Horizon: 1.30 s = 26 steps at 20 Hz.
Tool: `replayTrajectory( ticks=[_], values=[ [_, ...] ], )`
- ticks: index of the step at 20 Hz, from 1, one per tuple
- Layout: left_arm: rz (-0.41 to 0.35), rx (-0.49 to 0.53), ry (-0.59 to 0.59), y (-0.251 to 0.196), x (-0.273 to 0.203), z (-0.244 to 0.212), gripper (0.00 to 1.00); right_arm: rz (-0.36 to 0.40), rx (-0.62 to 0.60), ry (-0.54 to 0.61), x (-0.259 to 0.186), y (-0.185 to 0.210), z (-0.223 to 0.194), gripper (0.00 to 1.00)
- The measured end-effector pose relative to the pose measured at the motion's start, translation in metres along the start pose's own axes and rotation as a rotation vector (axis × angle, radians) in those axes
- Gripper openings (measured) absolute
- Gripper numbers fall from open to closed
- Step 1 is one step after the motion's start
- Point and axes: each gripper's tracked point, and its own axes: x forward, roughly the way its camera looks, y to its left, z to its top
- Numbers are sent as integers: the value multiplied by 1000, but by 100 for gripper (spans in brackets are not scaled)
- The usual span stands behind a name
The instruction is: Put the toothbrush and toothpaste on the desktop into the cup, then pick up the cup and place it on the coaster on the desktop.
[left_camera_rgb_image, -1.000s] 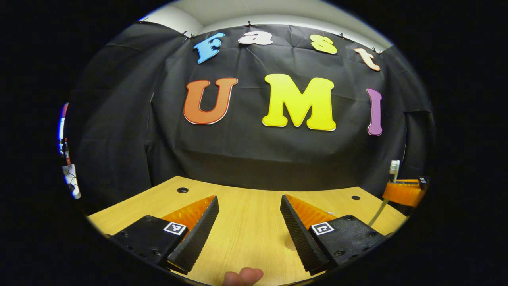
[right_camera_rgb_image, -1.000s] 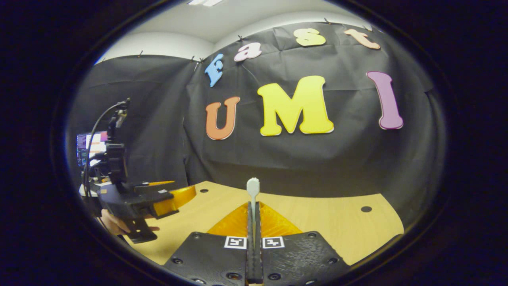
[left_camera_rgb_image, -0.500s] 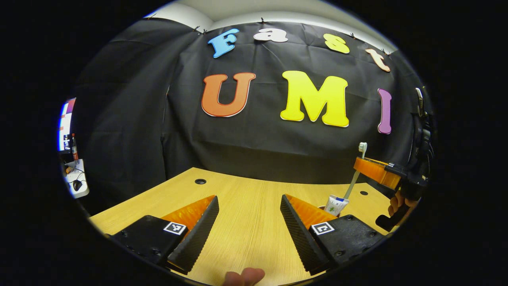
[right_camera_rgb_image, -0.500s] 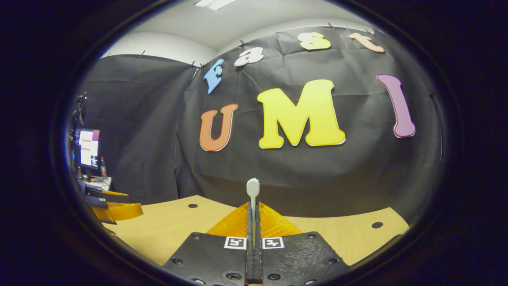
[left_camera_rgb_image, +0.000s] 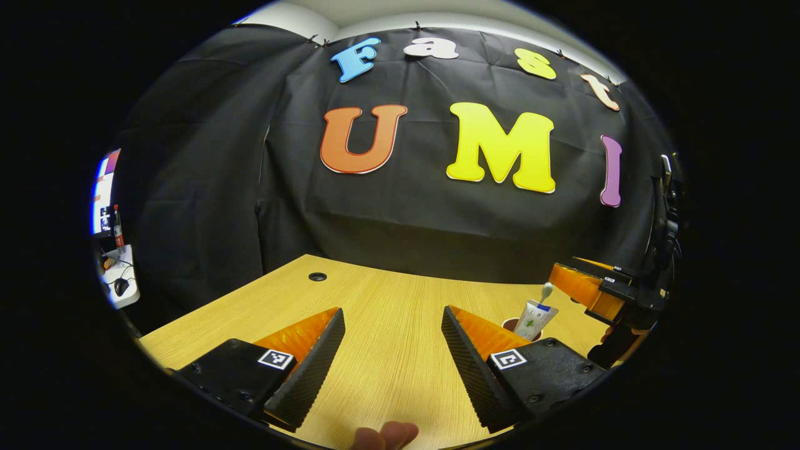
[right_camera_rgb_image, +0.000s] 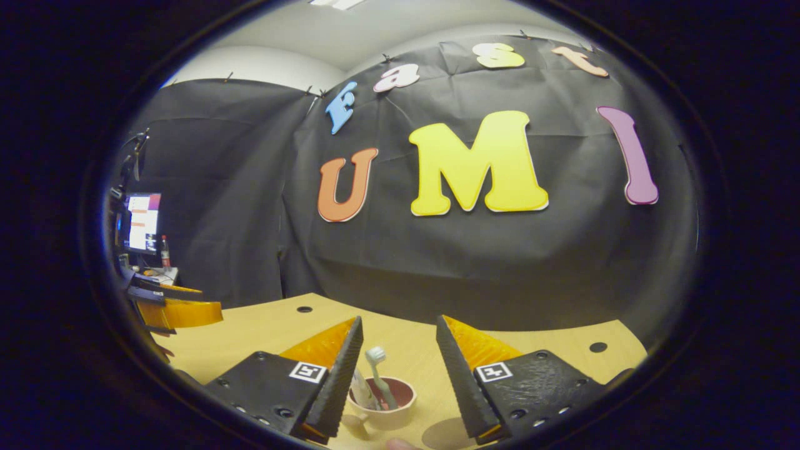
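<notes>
A pinkish cup (right_camera_rgb_image: 392,414) with a dark red inside stands on the wooden table (right_camera_rgb_image: 269,337), just below and between the fingers of my right gripper (right_camera_rgb_image: 399,320), which is open. A white toothbrush (right_camera_rgb_image: 379,370) stands head up in the cup. The toothpaste tube (right_camera_rgb_image: 361,390) leans in it too, partly hidden by a finger. In the left gripper view the cup's rim (left_camera_rgb_image: 509,324), the tube (left_camera_rgb_image: 533,317) and the brush head (left_camera_rgb_image: 547,291) show at the right, with the right gripper (left_camera_rgb_image: 590,289) beside them. My left gripper (left_camera_rgb_image: 392,310) is open over bare table.
A darker round patch (right_camera_rgb_image: 447,432) lies on the table right of the cup; I cannot tell what it is. Cable holes (left_camera_rgb_image: 317,276) (right_camera_rgb_image: 598,346) sit near the table's back edge. A monitor (right_camera_rgb_image: 144,220) and a side desk stand beyond the left edge. A person's fingertip (left_camera_rgb_image: 384,434) shows at the bottom.
My right gripper has opened and let go of the toothbrush, which now stands in the cup. The left gripper stayed open and hardly moved.
</notes>
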Motion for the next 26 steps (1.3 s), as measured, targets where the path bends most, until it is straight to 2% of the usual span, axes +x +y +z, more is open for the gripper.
replayTrajectory(
  ticks=[3, 4, 8, 10, 11, 12, 13, 14, 15, 16, 18, 21, 23, 25, 26],
  values=[
    [-7, 23, 6, -9, -3, 4, 98, -43, -1, -15, -27, -14, 4, 85],
    [-19, 26, 2, -16, -5, 8, 98, -83, 1, -45, -47, -25, 8, 98],
    [-87, 32, 11, -45, -3, 29, 98, -130, 16, -81, -114, -45, 7, 97],
    [-120, 67, 24, -60, 4, 53, 98, -170, -57, -44, -151, -68, -1, 97],
    [-163, 62, 44, -72, 7, 66, 98, -183, -91, -25, -168, -78, -2, 96],
    [-209, 53, 72, -92, 11, 94, 97, -198, -125, 5, -205, -99, 0, 95],
    [-218, 72, 70, -99, 15, 107, 97, -205, -117, 19, -222, -106, 2, 95],
    [-222, 128, 62, -107, 20, 121, 97, -211, -104, 31, -236, -114, 4, 95],
    [-236, 237, 84, -121, 26, 126, 96, -220, -101, 53, -254, -128, 2, 95],
    [-264, 284, 111, -135, 28, 123, 96, -229, -101, 62, -262, -135, 0, 94],
    [-319, 346, 246, -158, 26, 95, 96, -239, -71, 75, -277, -143, -4, 94],
    [-370, 298, 534, -180, 8, 33, 95, -202, 41, 108, -289, -137, -21, 96],
    [-365, 219, 738, -190, -10, -12, 97, -146, 150, 116, -295, -124, -24, 96],
    [-332, 175, 864, -191, -15, -34, 99, -120, 198, 102, -300, -122, -21, 96],
    [-306, 188, 875, -190, -9, -37, 99, -106, 205, 83, -304, -120, -16, 96]
  ],
)
